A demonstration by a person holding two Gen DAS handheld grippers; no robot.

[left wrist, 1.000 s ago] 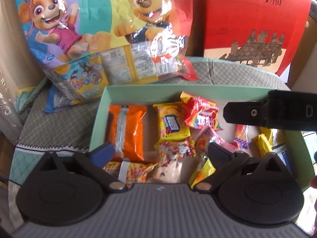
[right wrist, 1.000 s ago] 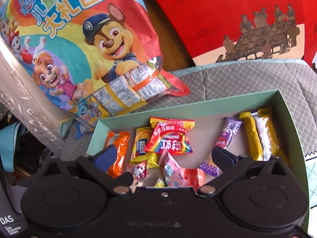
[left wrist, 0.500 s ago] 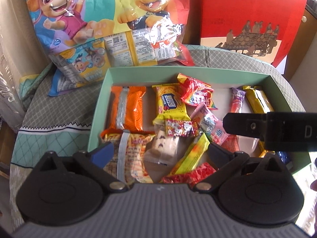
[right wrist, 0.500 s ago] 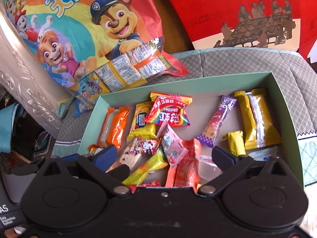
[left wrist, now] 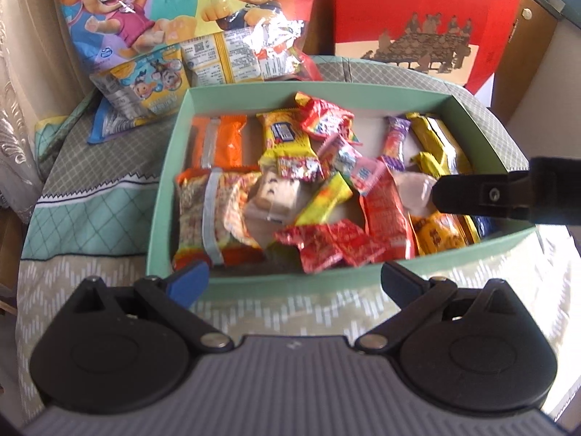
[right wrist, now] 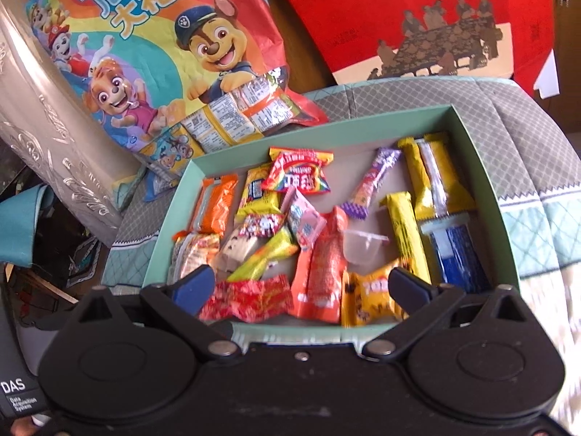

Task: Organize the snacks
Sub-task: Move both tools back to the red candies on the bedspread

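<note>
As both grippers pulled back, the box's (left wrist: 290, 278) near wall appeared.

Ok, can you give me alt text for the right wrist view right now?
An open right gripper holds nothing over the near edge of a mint green box full of mixed wrapped snacks. Behind the box, a cartoon-dog snack bag and a red gift box stand on a patterned cloth.

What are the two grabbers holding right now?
Nothing. The left gripper and right gripper are both open and empty, with all the snacks lying in the green box.
</note>
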